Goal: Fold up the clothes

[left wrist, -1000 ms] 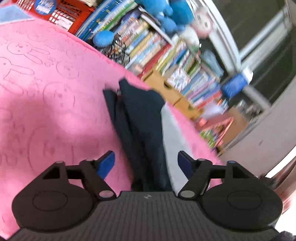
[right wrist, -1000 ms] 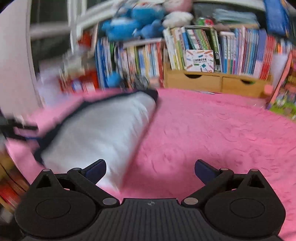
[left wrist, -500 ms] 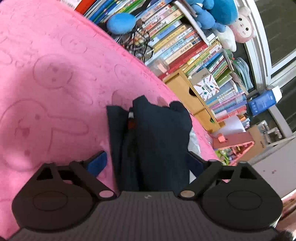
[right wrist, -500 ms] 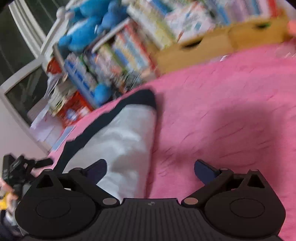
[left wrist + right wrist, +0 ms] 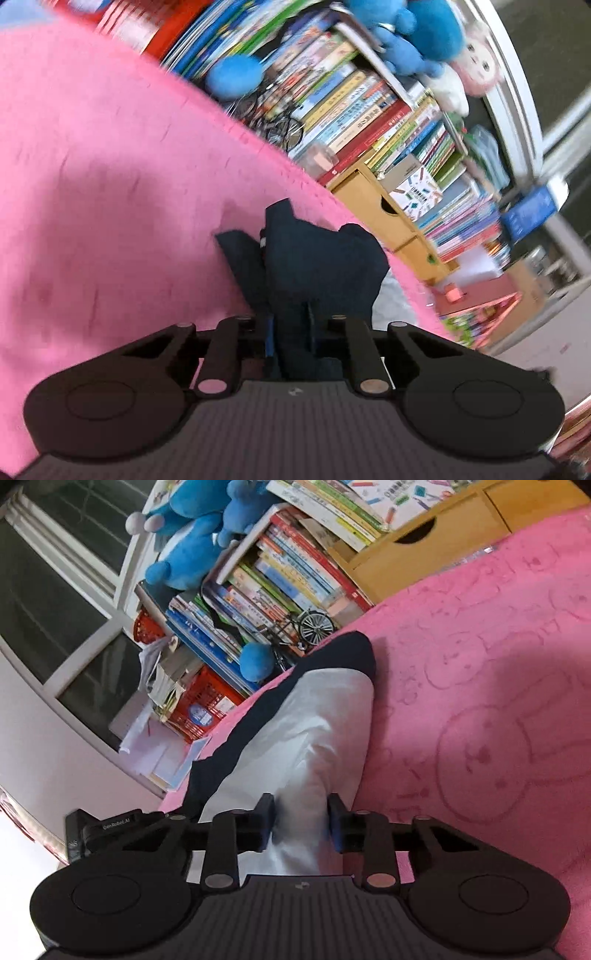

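Left wrist view: the left gripper [image 5: 290,328], spread wide half a second ago, has now closed its fingers [image 5: 269,332] on the dark navy part of the garment [image 5: 314,266], which lies bunched on the pink blanket [image 5: 110,184] ahead of a bookshelf [image 5: 369,122].

Right wrist view: the right gripper [image 5: 301,821], also wide open before, now pinches the garment's [image 5: 306,731] light grey fabric between its fingers [image 5: 264,821]. The cloth stretches forward across the pink blanket [image 5: 480,701], its navy edge toward the bookshelf [image 5: 266,590].

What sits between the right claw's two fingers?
A fold of the garment's white cloth, pinched by the right claw, in the right wrist view.
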Tool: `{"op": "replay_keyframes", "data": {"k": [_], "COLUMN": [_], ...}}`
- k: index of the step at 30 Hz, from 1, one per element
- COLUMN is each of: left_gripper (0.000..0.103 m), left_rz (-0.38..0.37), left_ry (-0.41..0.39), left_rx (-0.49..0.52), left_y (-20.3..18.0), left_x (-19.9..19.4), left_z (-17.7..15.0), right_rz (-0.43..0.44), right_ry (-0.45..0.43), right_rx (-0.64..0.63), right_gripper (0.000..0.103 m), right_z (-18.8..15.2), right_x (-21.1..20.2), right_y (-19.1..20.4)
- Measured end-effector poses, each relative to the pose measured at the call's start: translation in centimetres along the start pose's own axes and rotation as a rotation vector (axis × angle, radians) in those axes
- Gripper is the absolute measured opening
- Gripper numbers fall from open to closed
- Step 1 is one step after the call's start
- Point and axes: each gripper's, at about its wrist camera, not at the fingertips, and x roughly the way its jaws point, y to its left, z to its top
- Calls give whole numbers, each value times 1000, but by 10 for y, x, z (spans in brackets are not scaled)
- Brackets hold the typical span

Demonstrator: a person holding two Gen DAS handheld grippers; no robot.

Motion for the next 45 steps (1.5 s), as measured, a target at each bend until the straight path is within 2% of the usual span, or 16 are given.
{"op": "replay_keyframes", "data": {"k": [3, 5, 8, 9, 10, 12, 17, 21, 23, 26, 30, 33, 36, 40, 42, 45], "left_gripper": [15, 16, 33, 42, 53, 58, 60, 61, 68, 75, 83, 103, 103, 103, 103, 103], "left_rz": [64, 103, 221, 263, 297, 356, 345, 430, 463, 438, 388, 328, 348, 475, 510, 525], "left_ry": [24, 55, 48, 44, 32, -3, 6, -4, -5, -28, -59, -109, -137, 12, 8, 19], "left_rx": [26, -5, 218, 299, 343, 400, 339, 467, 521, 490, 453, 456, 520, 522, 560, 472], "left_y": [-15, -20, -38, -45, -47, -47, -37, -39, -40, -46, -56, -76, -93, -96, -101, -104], "left_x": [17, 26, 16, 12, 6, -6, -45, -79, -94, -112, -132, -134, -128, -89, -80, -71], "left_z": [43, 63, 41, 32, 25, 11, -11, -47, -61, -77, -100, -120, -141, -154, -160, -156], "right_rz": [-53, -90, -149, -161, -170, -192, -276, -350, -382, -456, -465, -501, -489, -493, -484, -444], "right_ry": [3, 14, 33, 32, 28, 21, 65, 70, 66, 46, -2, -11, 3, 8, 13, 34], "right_rx": [-82, -30, -63, -118, -179, -256, -372, -510, -536, -601, -558, -566, -578, -645, -668, -628], "right_gripper": [29, 29, 39, 48, 52, 57, 78, 82, 83, 88, 103, 103, 103, 103, 103, 103], "right_z": [28, 46, 47, 40, 31, 15, -23, -64, -81, -106, -125, -129, -128, -127, -127, -122], "right_x": [30, 56, 66, 65, 62, 51, 16, -15, -30, -46, -58, -55, -50, -39, -35, -36], "right_y": [5, -3, 1, 5, 9, 18, 44, 52, 54, 58, 55, 59, 62, 70, 72, 64]}}
